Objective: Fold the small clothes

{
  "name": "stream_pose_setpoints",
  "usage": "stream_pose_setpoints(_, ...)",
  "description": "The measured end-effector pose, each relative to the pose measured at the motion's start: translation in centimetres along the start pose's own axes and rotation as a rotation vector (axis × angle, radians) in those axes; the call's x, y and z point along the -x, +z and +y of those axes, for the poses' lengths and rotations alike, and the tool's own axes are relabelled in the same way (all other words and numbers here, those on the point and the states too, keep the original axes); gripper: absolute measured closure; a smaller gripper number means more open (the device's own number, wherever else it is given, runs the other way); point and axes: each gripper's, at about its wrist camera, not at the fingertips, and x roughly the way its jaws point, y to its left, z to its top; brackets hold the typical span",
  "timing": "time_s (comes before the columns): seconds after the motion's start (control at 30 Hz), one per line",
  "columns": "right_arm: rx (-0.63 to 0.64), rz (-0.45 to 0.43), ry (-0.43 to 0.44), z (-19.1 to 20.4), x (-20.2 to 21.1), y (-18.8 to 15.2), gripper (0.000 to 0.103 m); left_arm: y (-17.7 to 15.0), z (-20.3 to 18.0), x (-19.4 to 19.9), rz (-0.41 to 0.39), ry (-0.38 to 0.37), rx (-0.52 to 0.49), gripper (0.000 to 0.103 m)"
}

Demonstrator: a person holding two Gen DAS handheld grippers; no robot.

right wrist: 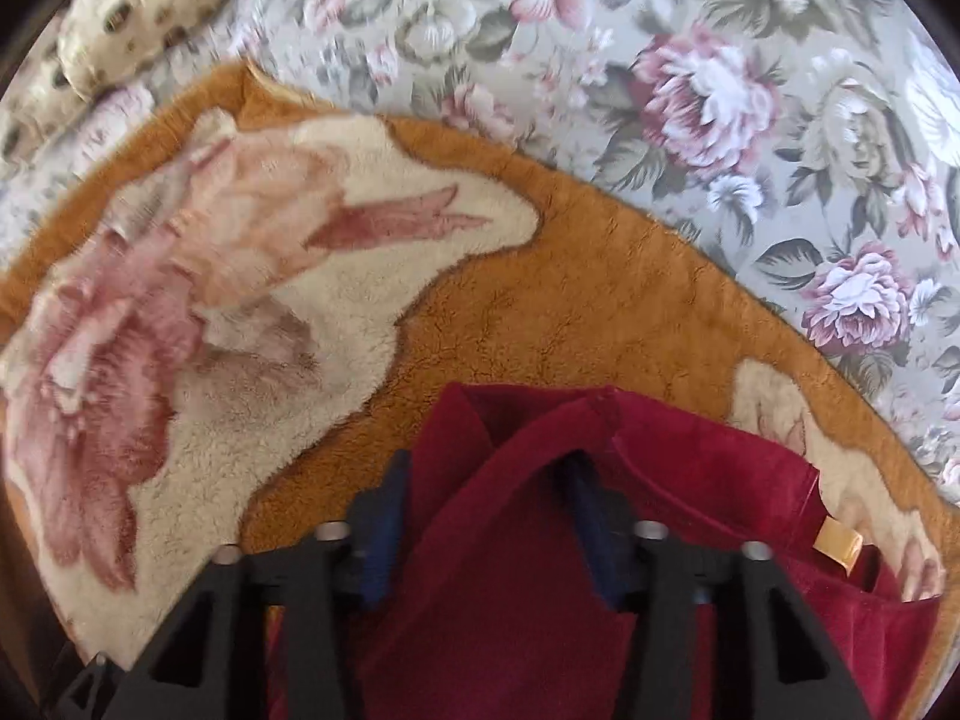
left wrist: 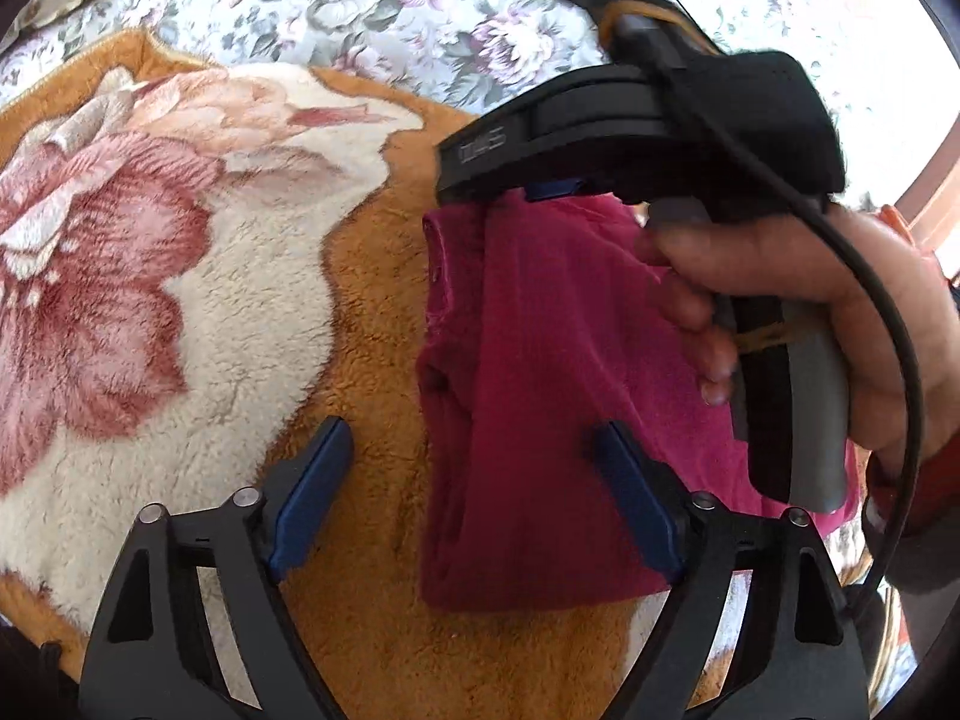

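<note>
Garment (left wrist: 540, 396) is lying partly folded on the blanket (left wrist: 372, 312), which is sitting on a floral sheet (left wrist: 372, 6). Your left gripper (left wrist: 474, 504) is hovering wide open over the garment's left edge, gripping nothing. Your right gripper (right wrist: 486, 516) is standing open with a raised fold running between its fingers (right wrist: 384, 534); can't tell if they're touching cloth. Your right hand (left wrist: 828, 324) is gripping its handle above the garment. A tan tag (right wrist: 840, 543) is showing at the right edge.
</note>
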Motion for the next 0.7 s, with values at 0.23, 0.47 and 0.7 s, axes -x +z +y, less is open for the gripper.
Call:
stream_pose_setpoints(0.23,-0.237,-0.226,0.263,-6.3,7.7,-2.8,0.090,0.6,-4.2,2.7,-0.010,-0.103,-0.095,0.072)
stream_pose_setpoints(0.47,-0.327,-0.390,0.261,-15.0,16.2,-6.6,0.091,1.8,-14.7,5.2,-0.004,-0.301,-0.296,0.072)
stream_pose_setpoints(0.7,-0.504,-0.384,0.146,-24.0,17.3,-14.9,0.091,-0.2,-22.8,-0.9,0.134,-0.371,-0.422,0.072)
